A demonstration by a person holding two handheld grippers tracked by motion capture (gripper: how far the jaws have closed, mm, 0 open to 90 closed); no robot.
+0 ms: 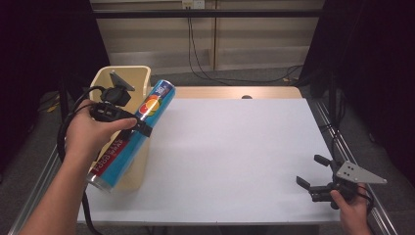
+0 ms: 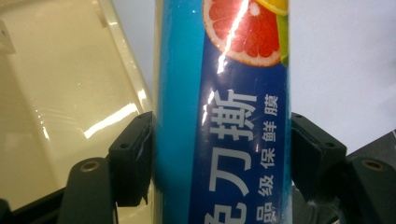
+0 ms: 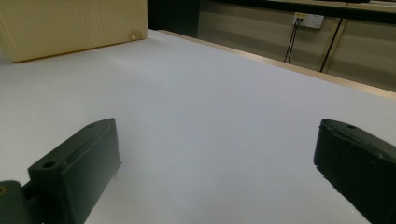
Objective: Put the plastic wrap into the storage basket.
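Note:
A long blue cling-film tube [image 1: 134,134] with a grapefruit picture and a red strip hangs tilted over the right wall of a cream plastic bin [image 1: 128,74]. My left gripper [image 1: 131,121] is shut on the tube's middle. In the left gripper view the tube [image 2: 224,112] stands between both jaw pads, with the bin [image 2: 60,93] below on the left. My right gripper [image 1: 313,171] rests near the table's front right corner, held by a hand, its jaws wide apart and empty. In the right gripper view the gripper [image 3: 217,163] looks across bare table.
The white table top [image 1: 230,152] stretches between the two grippers. The cream bin [image 3: 70,25] stands at the table's left edge. Black curtains flank both sides, and cables hang by the far wall.

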